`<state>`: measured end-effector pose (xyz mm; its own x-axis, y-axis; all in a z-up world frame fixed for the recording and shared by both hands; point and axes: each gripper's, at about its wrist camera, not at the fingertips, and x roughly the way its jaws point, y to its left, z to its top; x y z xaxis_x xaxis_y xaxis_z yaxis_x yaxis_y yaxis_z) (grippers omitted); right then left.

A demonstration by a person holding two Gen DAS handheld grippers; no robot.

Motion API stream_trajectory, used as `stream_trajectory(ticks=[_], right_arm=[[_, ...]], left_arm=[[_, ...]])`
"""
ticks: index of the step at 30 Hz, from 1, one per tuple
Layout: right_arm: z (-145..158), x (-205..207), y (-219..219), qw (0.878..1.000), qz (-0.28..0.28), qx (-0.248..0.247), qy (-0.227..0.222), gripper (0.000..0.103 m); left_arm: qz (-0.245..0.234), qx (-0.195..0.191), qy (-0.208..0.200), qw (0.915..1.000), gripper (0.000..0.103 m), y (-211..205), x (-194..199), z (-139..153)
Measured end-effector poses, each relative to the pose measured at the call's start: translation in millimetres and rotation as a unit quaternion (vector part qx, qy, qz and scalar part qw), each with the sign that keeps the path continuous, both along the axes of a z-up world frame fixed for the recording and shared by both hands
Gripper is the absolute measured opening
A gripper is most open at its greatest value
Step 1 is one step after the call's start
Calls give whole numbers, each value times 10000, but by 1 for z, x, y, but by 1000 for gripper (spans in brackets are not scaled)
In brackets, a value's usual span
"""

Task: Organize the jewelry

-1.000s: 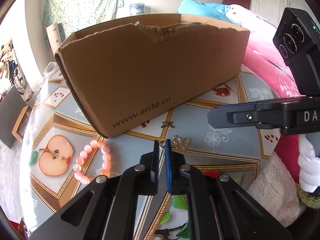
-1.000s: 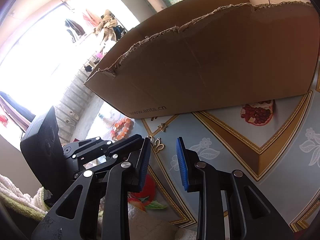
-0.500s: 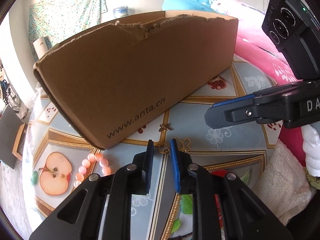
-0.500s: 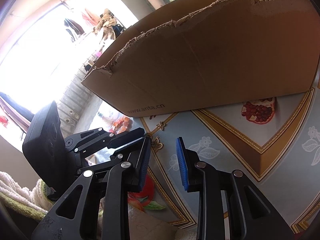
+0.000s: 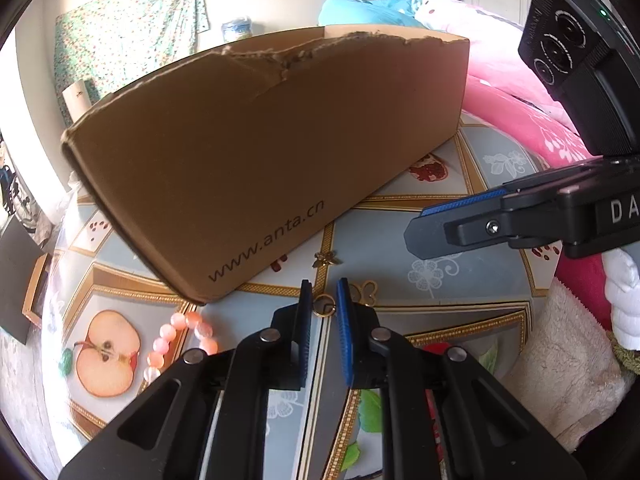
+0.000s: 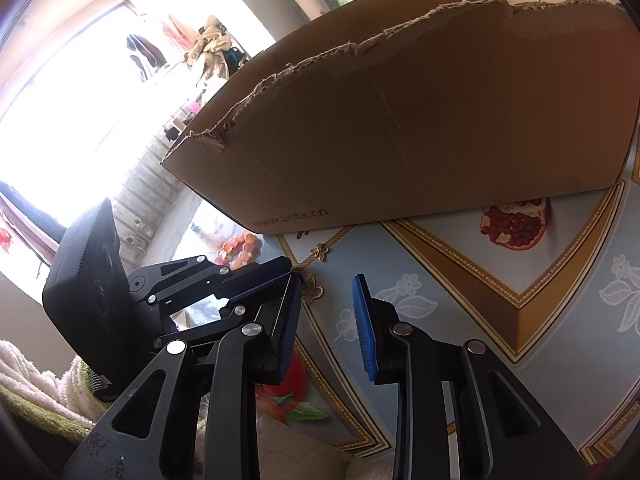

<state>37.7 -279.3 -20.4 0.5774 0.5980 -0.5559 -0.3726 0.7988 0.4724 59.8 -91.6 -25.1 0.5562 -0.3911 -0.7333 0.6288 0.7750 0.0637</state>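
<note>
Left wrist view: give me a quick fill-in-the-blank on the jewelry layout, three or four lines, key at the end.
1. The small gold ring lies between the jaws of the ____ gripper.
2. The torn brown cardboard box carries the printed text www.____.cn.
3. The string of round peach-pink beads lies beside a printed half ____ on the patterned tablecloth.
4. The right gripper has ____ between its jaws.

Missing words: left; anta; apple; nothing

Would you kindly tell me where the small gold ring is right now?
In the left wrist view, the small gold ring sits low and central between the left gripper tips, in front of the brown cardboard box, beside the gold butterfly charm.
</note>
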Motion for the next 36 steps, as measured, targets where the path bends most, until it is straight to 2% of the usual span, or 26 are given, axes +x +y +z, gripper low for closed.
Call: stream_trajectory(ticks=[4, 8, 11, 17, 29, 36], right_arm=[[1, -2, 9, 9997, 47, -223, -95, 28], [1, -6, 22, 9977, 179, -581, -303, 35], [2, -9, 35, 9928, 272, -1024, -558, 35], [-2, -10, 57, 9837, 270, -1579, -821, 35], [-10, -25, 78, 9695, -280, -2171, -1101, 21], [-11, -31, 98, 9645, -163, -2333, -1222, 20]], left_arm=[[198, -29, 27, 9998, 12, 8, -3, 1], [418, -101, 90, 9990, 12, 17, -5, 1], [523, -170, 141, 9984, 12, 24, -5, 1], [569, -213, 165, 9980, 12, 26, -5, 2], [592, -263, 174, 9977, 12, 28, -4, 2], [705, -390, 266, 9964, 12, 36, -2, 3]])
